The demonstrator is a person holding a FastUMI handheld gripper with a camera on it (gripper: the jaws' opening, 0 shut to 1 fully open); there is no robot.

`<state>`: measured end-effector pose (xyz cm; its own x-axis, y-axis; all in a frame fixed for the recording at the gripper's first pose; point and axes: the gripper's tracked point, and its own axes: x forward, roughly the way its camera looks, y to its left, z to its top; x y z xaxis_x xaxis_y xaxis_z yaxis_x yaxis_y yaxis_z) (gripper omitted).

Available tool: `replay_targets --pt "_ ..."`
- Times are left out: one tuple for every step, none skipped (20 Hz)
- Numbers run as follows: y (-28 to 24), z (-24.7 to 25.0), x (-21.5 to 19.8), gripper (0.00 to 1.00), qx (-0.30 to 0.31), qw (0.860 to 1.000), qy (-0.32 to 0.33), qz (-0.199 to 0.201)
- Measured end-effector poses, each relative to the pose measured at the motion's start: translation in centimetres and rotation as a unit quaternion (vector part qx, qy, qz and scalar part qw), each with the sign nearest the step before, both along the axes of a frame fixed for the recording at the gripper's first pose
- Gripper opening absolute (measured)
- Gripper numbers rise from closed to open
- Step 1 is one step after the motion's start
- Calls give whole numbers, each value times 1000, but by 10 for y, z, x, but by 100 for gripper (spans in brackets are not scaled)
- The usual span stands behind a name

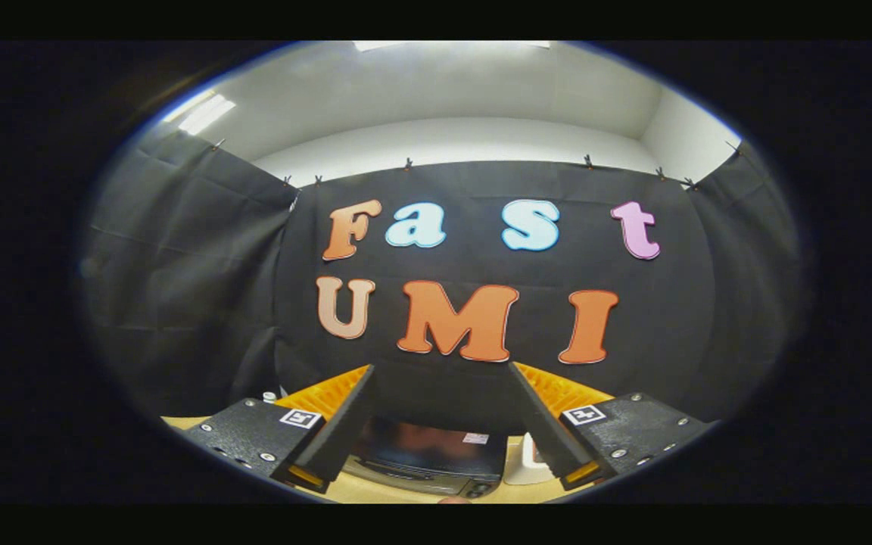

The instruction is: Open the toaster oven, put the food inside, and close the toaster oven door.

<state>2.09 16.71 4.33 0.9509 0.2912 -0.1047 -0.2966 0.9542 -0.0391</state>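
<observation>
Your dark, shiny oven (428, 454) sits low between your fingers (442, 371), which are spread wide, holding nothing.

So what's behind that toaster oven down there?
Behind the toaster oven, seen between the open gripper fingers, hangs the booth's black cloth wall. A white object stands beside it, partly covered by a finger. The oven's inside cannot be seen.
</observation>
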Motion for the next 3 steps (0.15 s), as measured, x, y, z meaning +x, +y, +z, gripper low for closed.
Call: replay_targets --pt "-2 4 -1 100 3 1000 -4 -1" --pt "-5 8 -1 100 5 1000 -6 -4" --pt "-7 9 0 100 7 1000 -7 -4"
